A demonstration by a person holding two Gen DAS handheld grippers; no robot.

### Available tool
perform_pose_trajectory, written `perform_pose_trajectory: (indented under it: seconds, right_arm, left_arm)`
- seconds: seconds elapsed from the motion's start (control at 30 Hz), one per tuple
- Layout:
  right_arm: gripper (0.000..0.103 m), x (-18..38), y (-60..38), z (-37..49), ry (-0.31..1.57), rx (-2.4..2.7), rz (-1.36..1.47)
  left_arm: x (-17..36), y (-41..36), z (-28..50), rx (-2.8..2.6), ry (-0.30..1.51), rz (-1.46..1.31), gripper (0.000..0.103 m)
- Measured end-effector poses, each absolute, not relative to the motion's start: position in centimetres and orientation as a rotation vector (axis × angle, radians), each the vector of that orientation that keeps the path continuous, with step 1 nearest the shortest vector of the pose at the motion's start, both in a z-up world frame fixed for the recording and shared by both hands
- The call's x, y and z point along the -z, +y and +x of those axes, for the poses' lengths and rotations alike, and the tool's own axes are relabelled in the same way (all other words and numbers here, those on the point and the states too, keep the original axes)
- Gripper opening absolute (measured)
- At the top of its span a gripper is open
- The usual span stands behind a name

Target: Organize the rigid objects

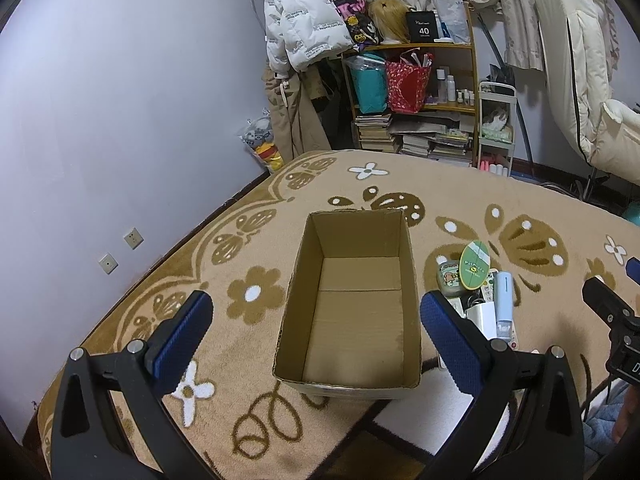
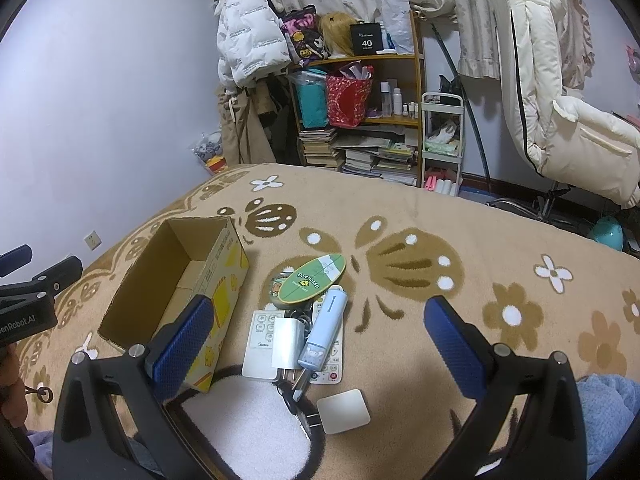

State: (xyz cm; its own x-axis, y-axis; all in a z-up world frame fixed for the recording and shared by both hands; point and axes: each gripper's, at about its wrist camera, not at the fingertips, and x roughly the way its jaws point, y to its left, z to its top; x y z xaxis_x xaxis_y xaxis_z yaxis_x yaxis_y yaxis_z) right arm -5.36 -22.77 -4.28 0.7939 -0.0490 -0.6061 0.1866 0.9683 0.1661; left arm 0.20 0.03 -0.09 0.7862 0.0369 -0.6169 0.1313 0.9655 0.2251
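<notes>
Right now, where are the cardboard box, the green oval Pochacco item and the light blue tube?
cardboard box (image 1: 360,320), left wrist view, inside floor.
green oval Pochacco item (image 2: 312,279), right wrist view, middle of printed face.
light blue tube (image 2: 326,326), right wrist view, mid body.

Floral rug (image 1: 360,184), wooden shelf (image 1: 416,76) (books stacked underneath), white jacket (image 2: 248,40).

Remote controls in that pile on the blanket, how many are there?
2. One white remote lies at the pile's left under the white charger; another remote lies at the right beneath the blue tube. More could be hidden underneath.
</notes>
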Motion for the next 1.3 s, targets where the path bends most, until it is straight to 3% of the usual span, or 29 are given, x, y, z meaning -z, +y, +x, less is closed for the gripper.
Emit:
perform_pose_trajectory:
  seconds: [1.3]
  right_arm:
    - [0.103, 4.27, -22.38, -5.15, 0.646, 0.12, 0.227]
  left_arm:
    - [0.68, 0.08, 0.11, 0.055, 0.678, 0.291, 0.103]
